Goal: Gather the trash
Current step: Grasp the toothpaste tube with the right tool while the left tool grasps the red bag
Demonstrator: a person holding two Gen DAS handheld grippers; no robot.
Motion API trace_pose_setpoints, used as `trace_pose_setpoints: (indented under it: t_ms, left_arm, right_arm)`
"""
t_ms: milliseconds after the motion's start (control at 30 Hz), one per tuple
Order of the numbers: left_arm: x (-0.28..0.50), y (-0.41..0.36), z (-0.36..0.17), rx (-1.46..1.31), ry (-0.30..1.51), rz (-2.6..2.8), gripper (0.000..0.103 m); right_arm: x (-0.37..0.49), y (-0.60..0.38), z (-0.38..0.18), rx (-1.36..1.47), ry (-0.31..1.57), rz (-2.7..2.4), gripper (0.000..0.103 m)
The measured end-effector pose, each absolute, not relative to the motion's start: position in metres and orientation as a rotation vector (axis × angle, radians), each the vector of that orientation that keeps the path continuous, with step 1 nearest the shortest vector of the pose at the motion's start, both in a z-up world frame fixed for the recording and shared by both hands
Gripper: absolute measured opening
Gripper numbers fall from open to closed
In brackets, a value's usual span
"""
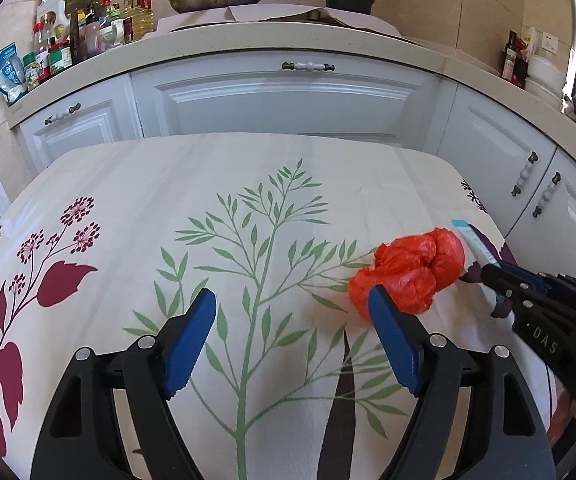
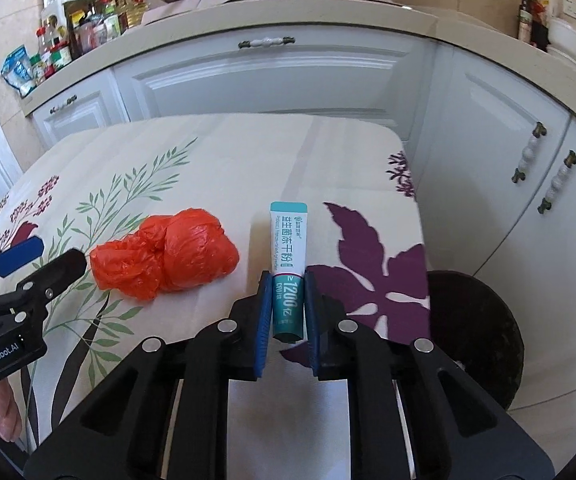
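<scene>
Blue pads of my left tongs (image 1: 291, 344) fill the bottom of the left wrist view, spread wide with nothing between them, hovering over the floral cloth of the counter (image 1: 136, 184). At about two o'clock from them lies a crumpled red plastic bag (image 1: 408, 270), its near edge just behind my right-hand pad; whether they touch I cannot tell. Just beyond the bag, at three o'clock, my right tongs (image 1: 492, 276) come in from the side, with a white-and-teal sachet (image 1: 473, 242) sticking out past their tips. From the right wrist view, my right tongs (image 2: 287, 308) are narrowed onto that sachet (image 2: 288, 240), clamping its dark teal lower end while the printed white part points to twelve o'clock and lies along the cloth. At ten o'clock the red bag (image 2: 164, 258) sits on the counter (image 2: 248, 152), near the sachet but apart from it. Farther toward nine o'clock my left tongs (image 2: 38, 260) show, gaping, close beside the bag.
</scene>
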State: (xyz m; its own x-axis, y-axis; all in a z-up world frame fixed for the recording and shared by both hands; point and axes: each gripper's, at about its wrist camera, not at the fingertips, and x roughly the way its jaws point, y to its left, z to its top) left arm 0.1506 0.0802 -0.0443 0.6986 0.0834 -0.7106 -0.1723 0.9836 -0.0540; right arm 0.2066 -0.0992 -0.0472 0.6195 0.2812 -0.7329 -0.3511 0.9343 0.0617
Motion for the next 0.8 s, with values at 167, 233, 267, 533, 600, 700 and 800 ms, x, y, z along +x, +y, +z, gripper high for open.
trace_pose_setpoints:
  t_ms: [167,233,267,533,600,700,800]
  left_arm:
    - [0.145,0.078,-0.04,-0.124,0.773,0.13,0.078]
    - [0.146,0.075,-0.038,-0.115,0.762,0.119,0.078]
    - [0.147,0.073,-0.038,-0.114,0.759,0.113,0.078]
    - [0.163,0.052,-0.042,-0.092,0.76,0.071,0.078]
    - [0.166,0.047,-0.045,-0.091,0.768,0.058,0.078]
    - [0.171,0.039,-0.048,-0.081,0.774,0.046,0.078]
    - [0.176,0.033,-0.051,-0.071,0.781,0.035,0.078]
  right_arm:
    - [0.204,-0.108,-0.045,-0.071,0.816,0.356,0.015]
    - [0.203,-0.11,-0.045,-0.066,0.813,0.353,0.015]
    - [0.202,-0.112,-0.044,-0.064,0.811,0.349,0.015]
    - [0.198,-0.125,-0.04,-0.057,0.793,0.319,0.015]
    - [0.197,-0.13,-0.04,-0.051,0.789,0.313,0.015]
    - [0.196,-0.137,-0.04,-0.04,0.787,0.305,0.015]
    - [0.196,-0.145,-0.041,-0.029,0.788,0.3,0.015]
